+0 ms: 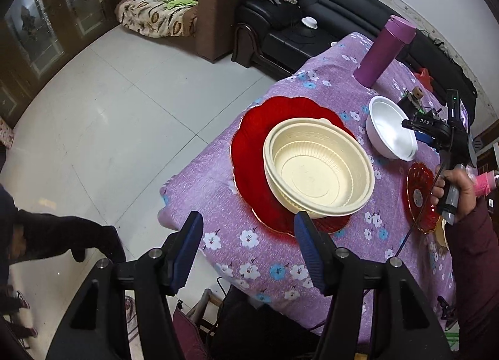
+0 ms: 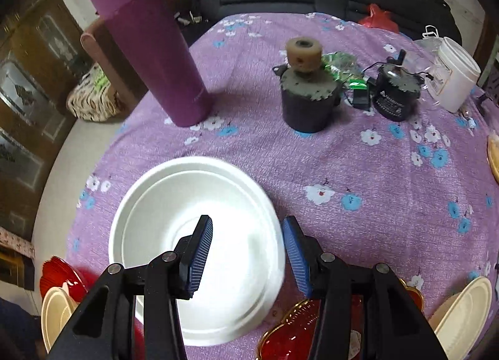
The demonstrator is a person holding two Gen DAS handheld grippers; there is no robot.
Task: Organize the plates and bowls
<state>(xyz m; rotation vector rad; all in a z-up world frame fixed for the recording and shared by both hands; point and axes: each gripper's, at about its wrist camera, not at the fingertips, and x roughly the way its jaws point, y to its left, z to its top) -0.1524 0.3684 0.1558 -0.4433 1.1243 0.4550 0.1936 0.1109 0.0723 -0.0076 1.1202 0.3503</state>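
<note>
A cream bowl (image 1: 318, 169) sits on a large red plate (image 1: 249, 154) near the table's left edge. My left gripper (image 1: 246, 250) is open and empty, just in front of them. A white bowl (image 2: 174, 222) stands on the purple floral cloth; it also shows in the left wrist view (image 1: 389, 129). My right gripper (image 2: 246, 257) is open, its left finger over the bowl's inside and its right finger outside the rim. A small red plate (image 2: 290, 335) lies under the right gripper, and it also shows in the left wrist view (image 1: 419, 197). Another cream bowl (image 2: 464, 316) lies at the right.
A tall purple flask (image 2: 149, 45) stands behind the white bowl. Two dark motors (image 2: 305, 94) and a white jar (image 2: 452, 76) sit at the table's back. A black sofa (image 1: 327, 17) and a brown armchair (image 1: 218, 1) stand beyond the table.
</note>
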